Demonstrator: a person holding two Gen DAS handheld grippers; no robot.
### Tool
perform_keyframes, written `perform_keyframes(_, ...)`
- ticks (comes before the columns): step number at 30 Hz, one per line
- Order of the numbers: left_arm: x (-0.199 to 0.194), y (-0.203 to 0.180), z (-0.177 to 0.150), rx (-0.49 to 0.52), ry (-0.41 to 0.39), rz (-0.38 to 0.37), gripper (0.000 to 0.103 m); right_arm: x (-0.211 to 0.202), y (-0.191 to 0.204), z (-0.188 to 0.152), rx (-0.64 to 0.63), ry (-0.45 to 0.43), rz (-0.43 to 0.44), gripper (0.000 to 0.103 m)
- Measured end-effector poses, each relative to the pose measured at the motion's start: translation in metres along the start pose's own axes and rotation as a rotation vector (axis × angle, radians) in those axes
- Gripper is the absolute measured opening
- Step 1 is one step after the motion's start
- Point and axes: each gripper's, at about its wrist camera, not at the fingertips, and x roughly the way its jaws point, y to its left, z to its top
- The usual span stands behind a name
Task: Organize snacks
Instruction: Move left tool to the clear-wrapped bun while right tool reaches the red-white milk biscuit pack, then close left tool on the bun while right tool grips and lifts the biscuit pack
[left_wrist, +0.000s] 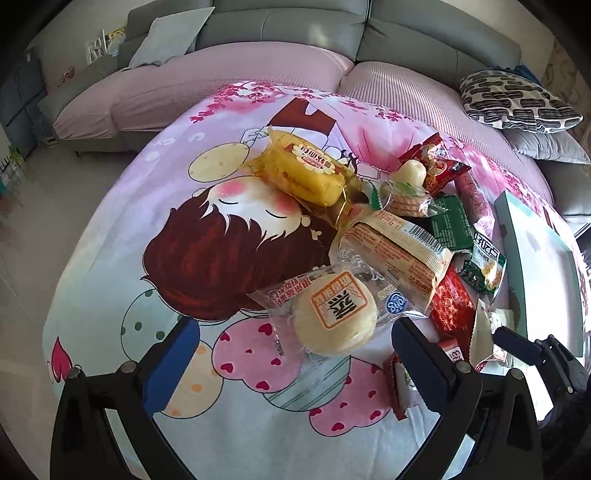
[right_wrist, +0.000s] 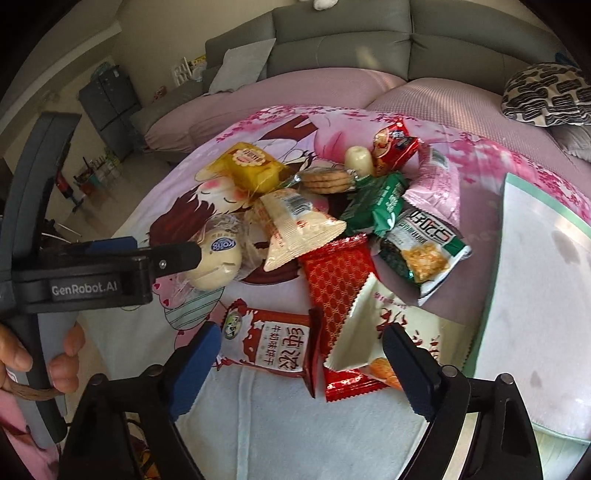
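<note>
A heap of wrapped snacks lies on a pink cartoon cloth (left_wrist: 110, 258). My left gripper (left_wrist: 295, 354) is open, and a round pale bun in a clear wrapper (left_wrist: 336, 314) sits just ahead, between its blue pads without touching them. In the right wrist view that gripper's black finger (right_wrist: 177, 254) reaches the same bun (right_wrist: 218, 262). My right gripper (right_wrist: 303, 354) is open over a red-and-white biscuit packet (right_wrist: 273, 343), a red patterned packet (right_wrist: 336, 280) and a white triangular packet (right_wrist: 358, 325). None is gripped.
Further back lie a yellow cake packet (left_wrist: 303, 170), a long beige packet (left_wrist: 395, 251), green packets (right_wrist: 380, 203) and round biscuits (right_wrist: 325, 181). A white tray with a green rim (right_wrist: 506, 229) sits at the right. A grey sofa (left_wrist: 295, 33) stands behind. A hand (right_wrist: 62, 354) holds the left gripper's handle.
</note>
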Motion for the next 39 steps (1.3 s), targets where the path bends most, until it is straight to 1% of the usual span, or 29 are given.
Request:
perform_keyframes(1, 0.002, 0.001, 0.001, 0.001, 0.006, -0.002, 0.103, 0.001, 0.004, 0.0, -0.019, 0.0, -0.004, 0.087)
perform_keyframes(5, 0.009, 0.002, 0.001, 0.01, 0.023, -0.014, 0.103, 0.013, 0.017, -0.002, -0.054, 0.033, 0.031, 0.084)
perform_keyframes(8, 0.015, 0.0, 0.002, 0.016, 0.031, -0.04, 0.103, 0.023, 0.024, -0.002, -0.079, 0.06, 0.012, 0.08)
perform_keyframes(10, 0.019, -0.003, 0.004, 0.031, 0.037, -0.049, 0.103, 0.028, 0.026, -0.002, -0.079, 0.068, 0.001, 0.08)
perform_keyframes(12, 0.022, -0.006, 0.006, 0.049, 0.042, -0.059, 0.103, 0.03, 0.028, -0.002, -0.079, 0.067, -0.012, 0.075)
perform_keyframes(16, 0.034, -0.011, 0.011, 0.072, 0.065, -0.064, 0.103, 0.034, 0.028, -0.001, -0.074, 0.071, -0.009, 0.071)
perform_keyframes(21, 0.046, -0.016, 0.016, 0.094, 0.083, -0.08, 0.102, 0.042, 0.027, 0.0, -0.062, 0.091, 0.009, 0.07)
perform_keyframes(25, 0.048, -0.019, 0.019, 0.099, 0.076, -0.08, 0.095, 0.044, 0.026, 0.001, -0.048, 0.094, 0.019, 0.07)
perform_keyframes(28, 0.049, -0.02, 0.02, 0.098, 0.081, -0.087, 0.091, 0.045, 0.027, 0.0, -0.047, 0.094, 0.02, 0.069)
perform_keyframes(32, 0.05, -0.023, 0.02, 0.096, 0.081, -0.079, 0.09, 0.046, 0.025, -0.001, -0.038, 0.097, 0.025, 0.067)
perform_keyframes(35, 0.047, -0.026, 0.017, 0.092, 0.075, -0.079, 0.086, 0.044, 0.024, -0.002, -0.033, 0.094, 0.026, 0.064)
perform_keyframes(39, 0.038, -0.021, 0.01, 0.082, 0.069, -0.079, 0.081, 0.041, 0.021, -0.003, -0.02, 0.096, 0.028, 0.063)
